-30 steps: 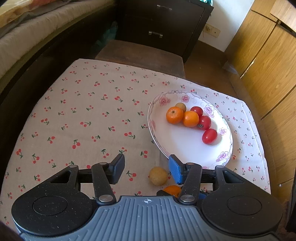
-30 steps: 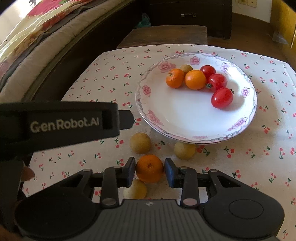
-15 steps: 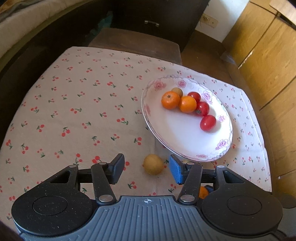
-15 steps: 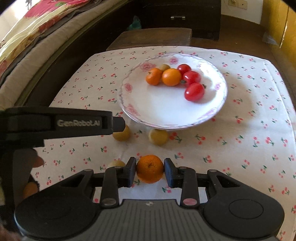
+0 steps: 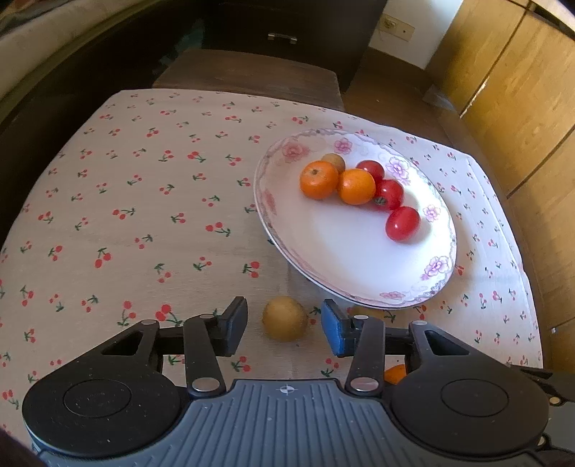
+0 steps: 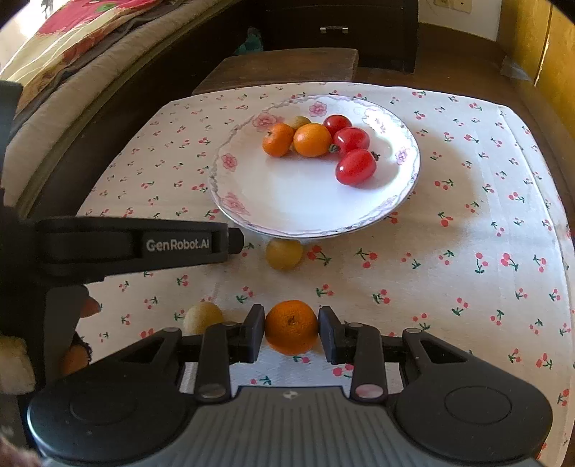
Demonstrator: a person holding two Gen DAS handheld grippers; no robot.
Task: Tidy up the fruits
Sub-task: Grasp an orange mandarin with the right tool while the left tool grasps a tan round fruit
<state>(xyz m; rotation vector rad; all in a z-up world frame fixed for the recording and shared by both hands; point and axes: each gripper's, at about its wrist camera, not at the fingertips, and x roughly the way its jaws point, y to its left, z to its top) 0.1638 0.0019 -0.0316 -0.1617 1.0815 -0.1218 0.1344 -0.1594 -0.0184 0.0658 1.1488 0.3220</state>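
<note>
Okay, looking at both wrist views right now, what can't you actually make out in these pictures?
- Left wrist view: the orange held by the right tongs shows only as a sliver behind the left tongs.
- Right wrist view: the left tongs' tips are edge-on, so their gap can't be judged, and what lies beneath them is hidden.
- Both views: the small tan fruit on the plate sits mostly behind the oranges.
- Right wrist view, lower left: an orange blur, too dim to identify.

A bedroom at home (bed (image 6: 54,72), dresser (image 5: 287,32), wardrobe (image 5: 521,89)).
</note>
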